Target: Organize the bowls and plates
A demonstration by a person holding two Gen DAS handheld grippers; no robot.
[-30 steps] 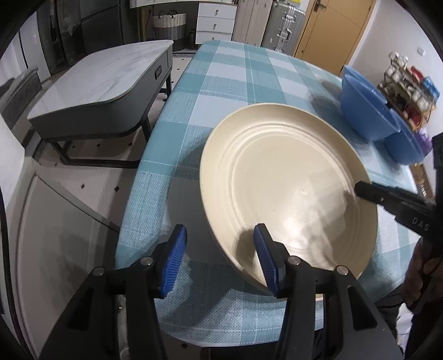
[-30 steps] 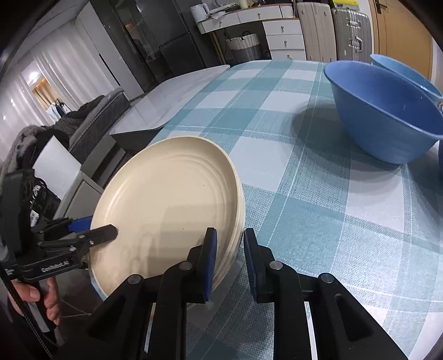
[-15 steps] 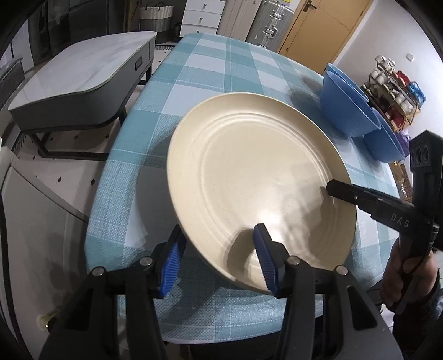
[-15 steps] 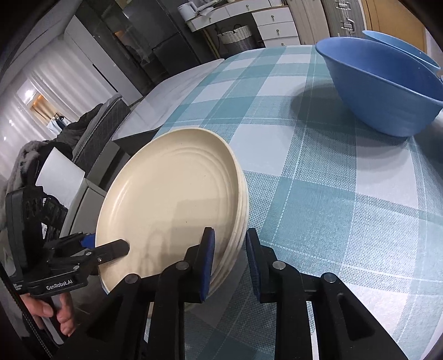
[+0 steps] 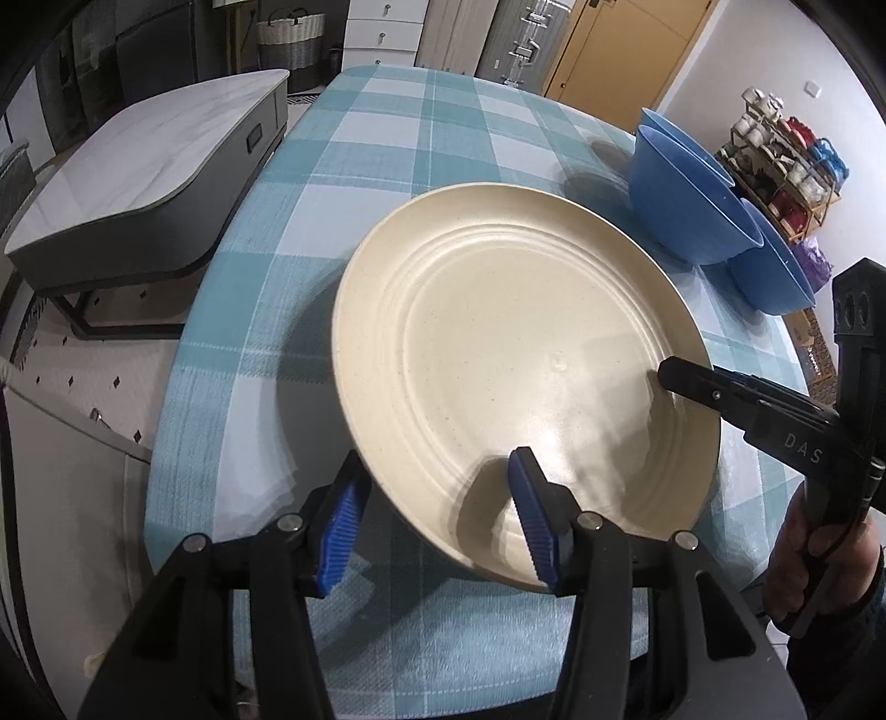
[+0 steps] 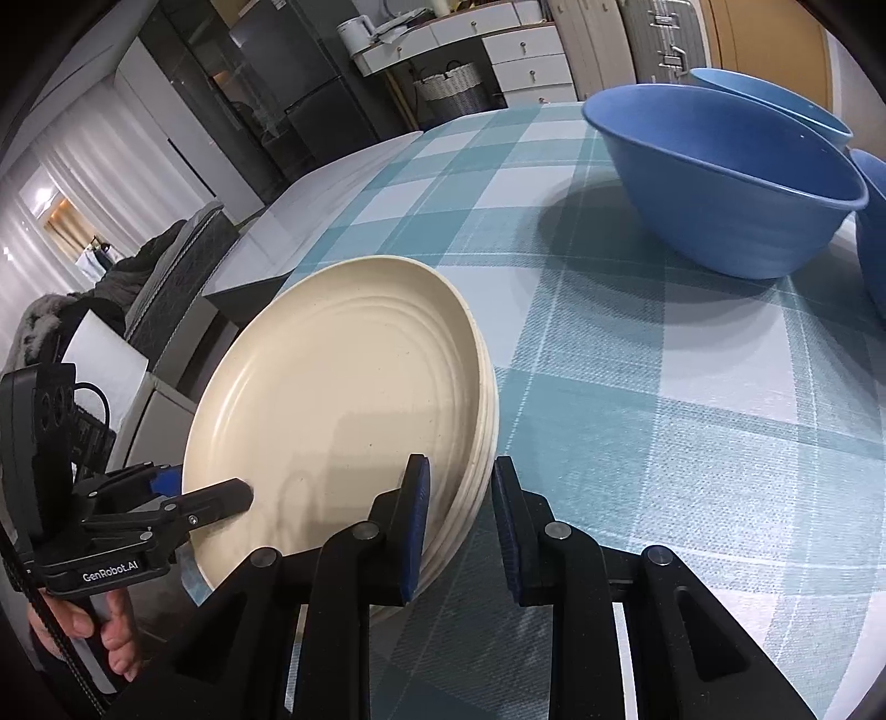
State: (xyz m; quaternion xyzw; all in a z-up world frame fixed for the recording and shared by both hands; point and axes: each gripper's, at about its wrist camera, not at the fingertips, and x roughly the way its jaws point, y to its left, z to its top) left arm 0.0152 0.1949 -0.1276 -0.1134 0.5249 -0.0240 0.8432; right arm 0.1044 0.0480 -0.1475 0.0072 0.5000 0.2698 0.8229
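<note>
A stack of cream plates (image 5: 515,360) is held tilted above the checked tablecloth (image 5: 387,144); it also shows in the right wrist view (image 6: 343,399). My left gripper (image 5: 437,520) straddles the stack's near rim, one finger above and one below, jaws fairly wide. My right gripper (image 6: 459,520) clamps the stack's opposite rim, and shows in the left wrist view (image 5: 686,382). Several blue bowls (image 5: 692,199) stand on the table's right side, and appear in the right wrist view (image 6: 720,183).
A low marble-topped table (image 5: 138,171) stands left of the dining table. A rack of small items (image 5: 786,160) is at the far right. Drawers and a basket (image 5: 290,33) stand at the back.
The plate stack has shifted right and a little farther over the table, held by both grippers. The blue bowls have not moved.
</note>
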